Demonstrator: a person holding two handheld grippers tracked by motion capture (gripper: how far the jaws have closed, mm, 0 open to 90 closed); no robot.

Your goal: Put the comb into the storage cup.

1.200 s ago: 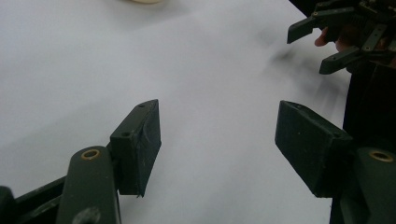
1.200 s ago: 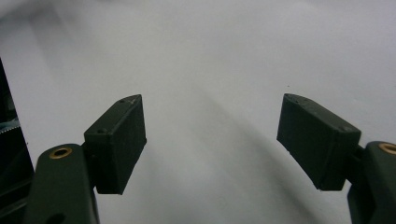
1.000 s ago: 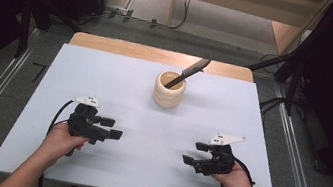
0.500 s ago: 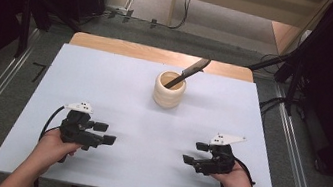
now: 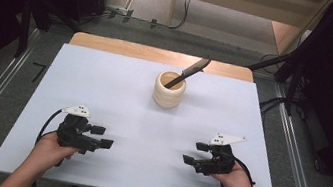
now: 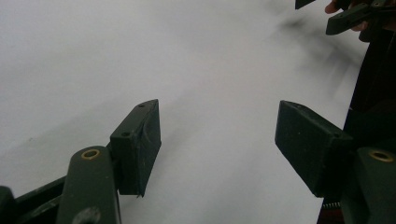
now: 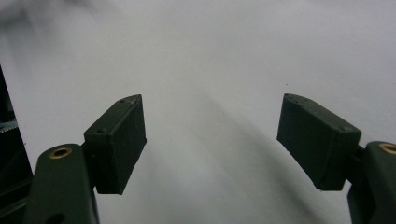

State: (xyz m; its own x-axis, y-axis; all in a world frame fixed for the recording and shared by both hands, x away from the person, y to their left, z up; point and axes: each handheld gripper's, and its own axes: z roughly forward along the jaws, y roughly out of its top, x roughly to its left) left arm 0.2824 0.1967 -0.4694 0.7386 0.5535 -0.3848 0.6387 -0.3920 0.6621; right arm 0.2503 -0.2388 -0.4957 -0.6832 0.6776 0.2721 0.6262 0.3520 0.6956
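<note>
A pale wooden cup (image 5: 169, 91) stands upright at the back middle of the white table top (image 5: 105, 84). A dark flat utensil (image 5: 189, 71) leans out of it toward the back right. My left gripper (image 5: 103, 136) rests low over the near left of the table, held in a hand, jaws pointing right. Its jaws are open with nothing between them (image 6: 219, 135). My right gripper (image 5: 194, 153) sits near the front right, jaws pointing left, open and empty (image 7: 212, 135). In the left gripper view the right gripper (image 6: 355, 16) shows at the top right.
A strip of bare wood (image 5: 160, 54) runs along the table's far edge. Metal rails (image 5: 295, 159) flank both sides, and cables (image 5: 274, 103) lie on the floor to the right. White surface stretches between the two grippers and the cup.
The left gripper has drawn back a little toward the near edge and slightly left. The right gripper, the cup and the utensil have stayed put.
</note>
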